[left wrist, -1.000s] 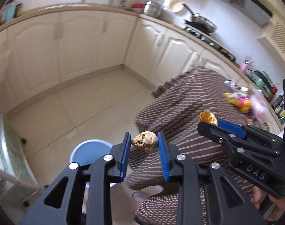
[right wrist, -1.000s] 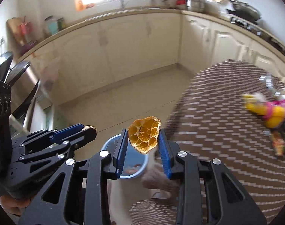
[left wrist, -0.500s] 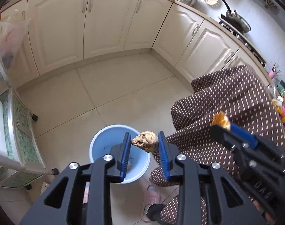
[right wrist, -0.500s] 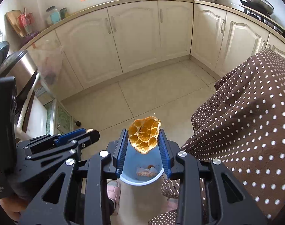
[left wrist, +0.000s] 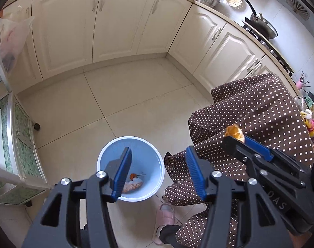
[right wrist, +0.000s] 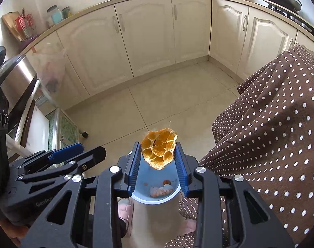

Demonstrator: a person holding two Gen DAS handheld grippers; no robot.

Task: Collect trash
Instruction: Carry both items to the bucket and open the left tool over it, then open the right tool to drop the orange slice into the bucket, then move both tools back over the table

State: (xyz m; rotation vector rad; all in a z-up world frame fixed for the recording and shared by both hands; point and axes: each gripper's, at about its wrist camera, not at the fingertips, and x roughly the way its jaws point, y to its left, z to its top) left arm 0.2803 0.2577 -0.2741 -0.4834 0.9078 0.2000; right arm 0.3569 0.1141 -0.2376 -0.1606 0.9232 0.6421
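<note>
at the far left of your left wrist view a clear plastic bag hangs by the cream cabinets, and below it a glass-fronted low unit stands on the tiled floor. your left tool hangs over the light blue bin; its jaws have just been opening and now stand spread with nothing between the blue pads. inside the bin lie a pale orange wrapper and a small red scrap; the brownish lump it carried a moment ago is no longer between the pads. just below the bin's right side a pink slipper rests on the floor. right of that the brown polka-dot cloth drapes down from the surface, and in front of it your right tool comes in from the right.

in your right wrist view the left tool sits at the lower left, and your right tool is pinching a piece of orange peel, pith side facing the camera, directly above the bin. the peel stands clear of the bin, held between both pads. the polka-dot cloth fills the right edge.
</note>
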